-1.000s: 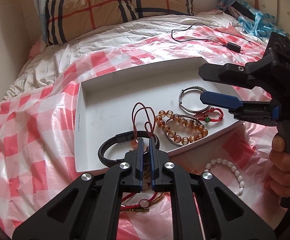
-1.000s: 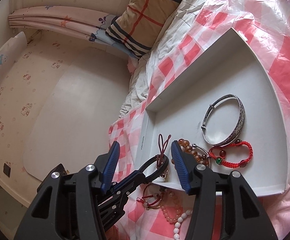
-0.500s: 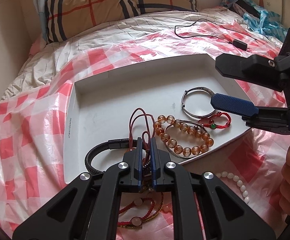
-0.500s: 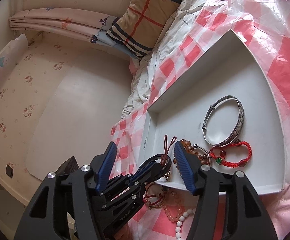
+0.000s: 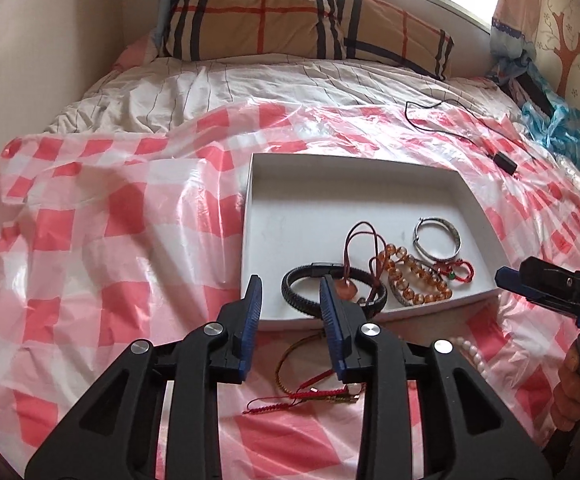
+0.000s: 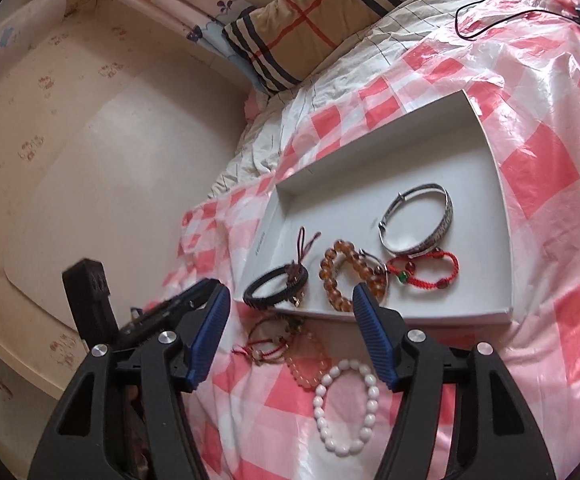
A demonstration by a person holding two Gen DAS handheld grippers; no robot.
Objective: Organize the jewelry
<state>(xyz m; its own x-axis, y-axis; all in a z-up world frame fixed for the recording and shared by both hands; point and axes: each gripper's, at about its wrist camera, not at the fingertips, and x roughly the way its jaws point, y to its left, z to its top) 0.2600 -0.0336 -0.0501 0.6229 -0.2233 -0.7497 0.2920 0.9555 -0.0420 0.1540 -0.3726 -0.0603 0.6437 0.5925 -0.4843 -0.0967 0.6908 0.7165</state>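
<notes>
Sorting in progress: left tool (image 5: 290, 306), just opening, empty by the white tray (image 5: 369, 196); right tool (image 6: 290, 336) apart, empty; next, probably the white bead bracelet (image 6: 347, 408) beside the tray.

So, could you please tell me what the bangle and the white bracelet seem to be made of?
Bangle: likely silver-toned metal, a rigid band with bright glints and a patterned face. White bracelet: smooth, glossy, opaque white beads, possibly stone, shell or plastic; the look leaves that open.
</notes>
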